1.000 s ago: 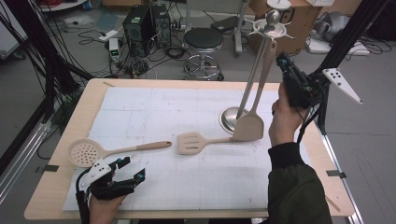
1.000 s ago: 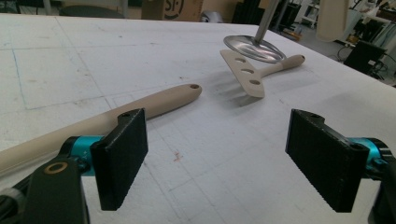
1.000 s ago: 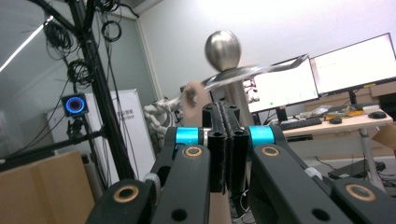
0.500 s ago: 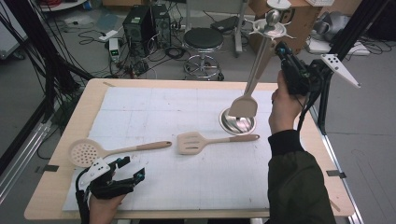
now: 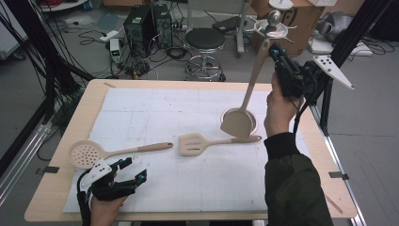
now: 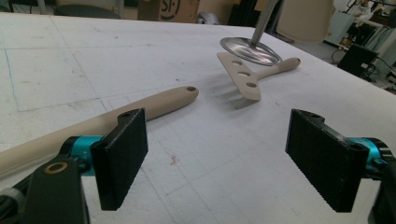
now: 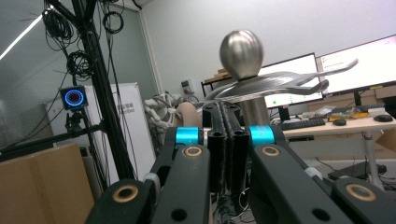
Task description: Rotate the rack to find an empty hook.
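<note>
Right gripper (image 5: 275, 51) fingers clenched on the beige solid-blade spatula (image 5: 238, 123) handle tip: light, stiff, swing-prone; left gripper (image 5: 129, 170) fingers released.

Three beige kitchen utensils in all: one skimmer (image 5: 84, 153) with a perforated round head, one slotted turner (image 5: 192, 143), and one solid spatula (image 5: 237, 122). One metal utensil stand (image 5: 274, 26). Two handheld tools: left tool (image 5: 134, 172), right tool (image 5: 273, 49).

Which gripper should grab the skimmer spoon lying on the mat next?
Left. The left gripper is open right by the skimmer spoon, its handle beside one jaw. The right gripper is shut on the spatula.
</note>
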`<state>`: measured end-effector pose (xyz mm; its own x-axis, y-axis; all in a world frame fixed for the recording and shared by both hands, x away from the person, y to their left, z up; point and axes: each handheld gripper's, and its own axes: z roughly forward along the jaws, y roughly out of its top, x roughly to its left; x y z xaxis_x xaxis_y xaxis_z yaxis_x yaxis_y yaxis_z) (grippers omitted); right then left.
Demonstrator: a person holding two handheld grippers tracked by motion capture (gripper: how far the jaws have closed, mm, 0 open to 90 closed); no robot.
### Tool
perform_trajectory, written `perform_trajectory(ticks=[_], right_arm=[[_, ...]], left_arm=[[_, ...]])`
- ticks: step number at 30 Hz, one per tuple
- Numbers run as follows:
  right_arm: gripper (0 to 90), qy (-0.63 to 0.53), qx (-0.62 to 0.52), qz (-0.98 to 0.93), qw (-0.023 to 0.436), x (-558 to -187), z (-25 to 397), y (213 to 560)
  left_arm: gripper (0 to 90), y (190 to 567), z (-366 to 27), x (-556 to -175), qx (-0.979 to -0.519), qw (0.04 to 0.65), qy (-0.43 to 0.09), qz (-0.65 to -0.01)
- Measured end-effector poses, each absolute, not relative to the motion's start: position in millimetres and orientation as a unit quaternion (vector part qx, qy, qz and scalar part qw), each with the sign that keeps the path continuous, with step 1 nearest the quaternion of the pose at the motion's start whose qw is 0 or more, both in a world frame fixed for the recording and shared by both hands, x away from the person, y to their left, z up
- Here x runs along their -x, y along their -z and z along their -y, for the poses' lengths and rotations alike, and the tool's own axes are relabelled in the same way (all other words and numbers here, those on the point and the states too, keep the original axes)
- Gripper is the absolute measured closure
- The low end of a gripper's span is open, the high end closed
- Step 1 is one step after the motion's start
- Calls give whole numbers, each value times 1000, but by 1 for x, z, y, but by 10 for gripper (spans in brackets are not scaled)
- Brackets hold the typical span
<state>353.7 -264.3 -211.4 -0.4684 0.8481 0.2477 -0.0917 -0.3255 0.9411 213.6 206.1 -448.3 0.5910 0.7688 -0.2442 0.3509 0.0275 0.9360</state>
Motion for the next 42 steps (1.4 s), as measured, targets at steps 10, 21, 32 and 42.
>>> perform_trajectory(ticks=[10, 21, 32, 42], right_arm=[[897, -712, -388, -484, 329, -358, 247, 211], [896, -714, -371, -495, 328, -369, 226, 206], [896, -710, -392, -482, 332, -356, 253, 223], [896, -720, -417, -441, 336, -354, 287, 224]], left_arm=[[215, 448, -207, -214, -673, 585, -177, -417], [216, 448, -207, -214, -673, 585, -177, -417], [216, 448, -205, -214, -675, 586, -176, -413], [217, 448, -203, -215, -677, 584, -176, -412]])
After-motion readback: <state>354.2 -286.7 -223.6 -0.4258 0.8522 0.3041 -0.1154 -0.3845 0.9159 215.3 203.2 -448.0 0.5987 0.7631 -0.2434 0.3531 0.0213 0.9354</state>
